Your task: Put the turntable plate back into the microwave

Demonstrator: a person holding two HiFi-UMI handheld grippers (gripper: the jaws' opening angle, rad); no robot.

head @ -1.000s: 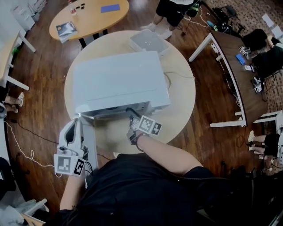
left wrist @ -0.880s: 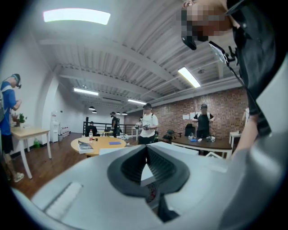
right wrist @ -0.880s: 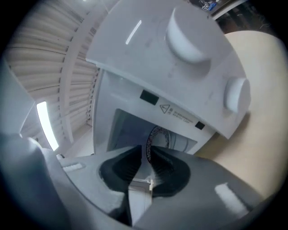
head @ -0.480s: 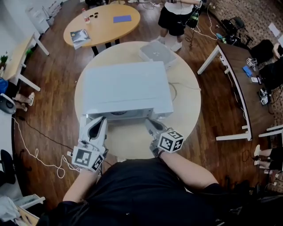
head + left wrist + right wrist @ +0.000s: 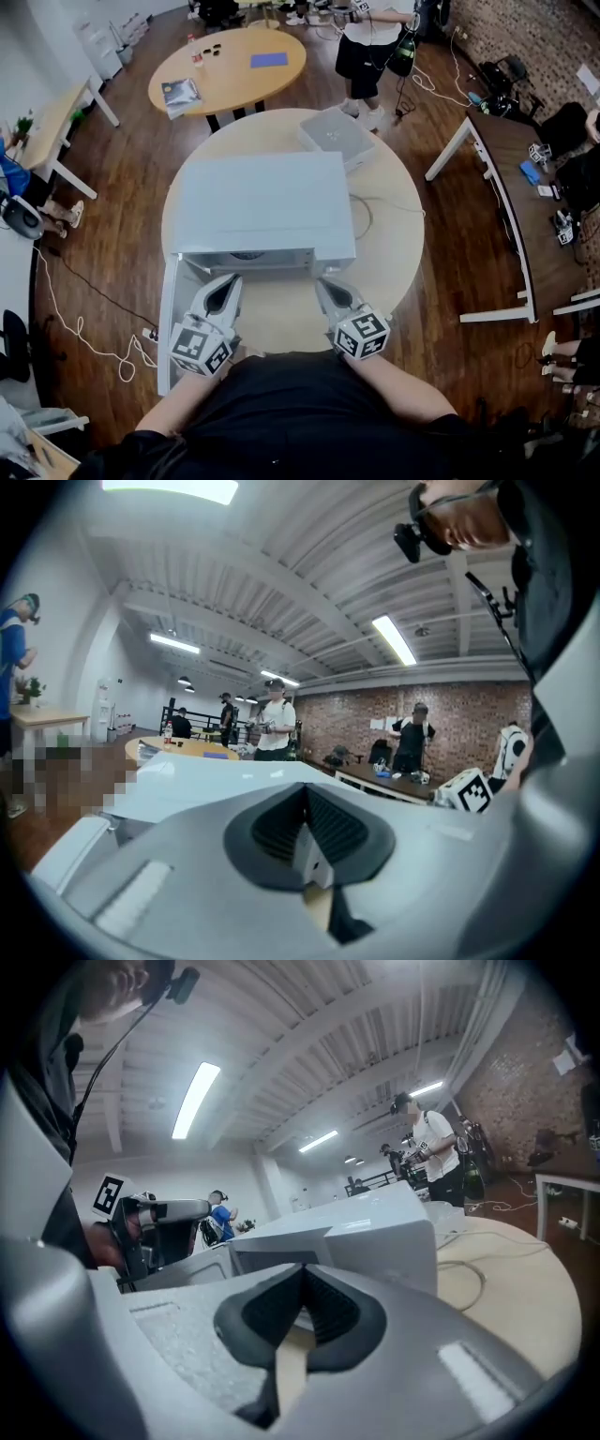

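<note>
The white microwave (image 5: pixel 258 211) stands on the round beige table (image 5: pixel 389 253). Its door (image 5: pixel 167 328) hangs open to the left. From above, its top hides the cavity, and I cannot make out the turntable plate in any view. My left gripper (image 5: pixel 230 279) and right gripper (image 5: pixel 323 283) hover side by side just in front of the opening, both shut and empty. The left gripper view shows shut jaws (image 5: pixel 305 794) pointing over the microwave's top (image 5: pixel 216 780). In the right gripper view the jaws (image 5: pixel 302 1274) are also shut, with the microwave (image 5: pixel 375 1232) ahead.
A flat white box (image 5: pixel 336 131) lies behind the microwave, and a cable (image 5: pixel 364 214) loops on the table at its right. An orange round table (image 5: pixel 230 66) and a standing person (image 5: pixel 370 37) are beyond. A long desk (image 5: pixel 497 159) is to the right.
My right gripper has drawn back from the microwave's opening and rolled. My left gripper has moved right, from beside the open door to the front of the opening.
</note>
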